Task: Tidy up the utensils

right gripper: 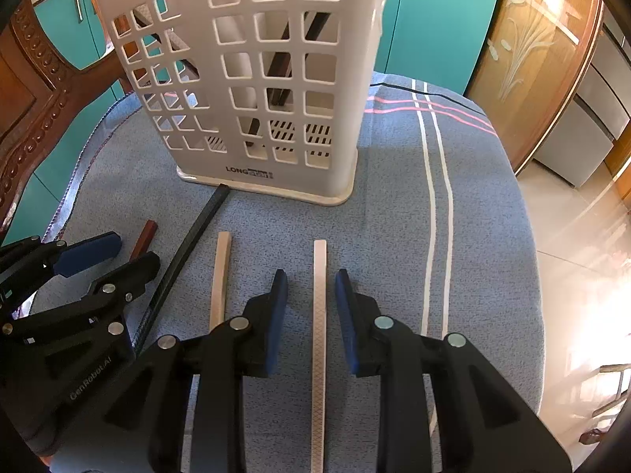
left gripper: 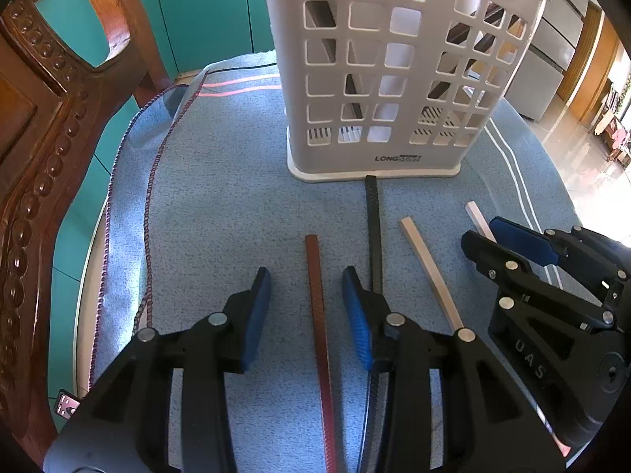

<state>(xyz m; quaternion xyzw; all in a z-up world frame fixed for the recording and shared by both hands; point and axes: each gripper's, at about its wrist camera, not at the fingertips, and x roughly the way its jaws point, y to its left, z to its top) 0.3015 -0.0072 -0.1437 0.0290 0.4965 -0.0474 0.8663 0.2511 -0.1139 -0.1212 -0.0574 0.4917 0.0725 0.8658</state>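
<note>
Four chopsticks (left gripper: 430, 272) lie before one white basket (left gripper: 394, 79); both hand-held grippers (left gripper: 305, 287) (right gripper: 307, 287) gape wide.

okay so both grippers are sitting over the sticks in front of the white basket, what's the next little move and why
Probably shut each hand-held gripper on the stick between its fingers. The left hand-held gripper is open astride the red-brown stick, and the right hand-held gripper is open astride the white stick. Both sticks lie flat on the blue cloth, short of the white basket.
</note>
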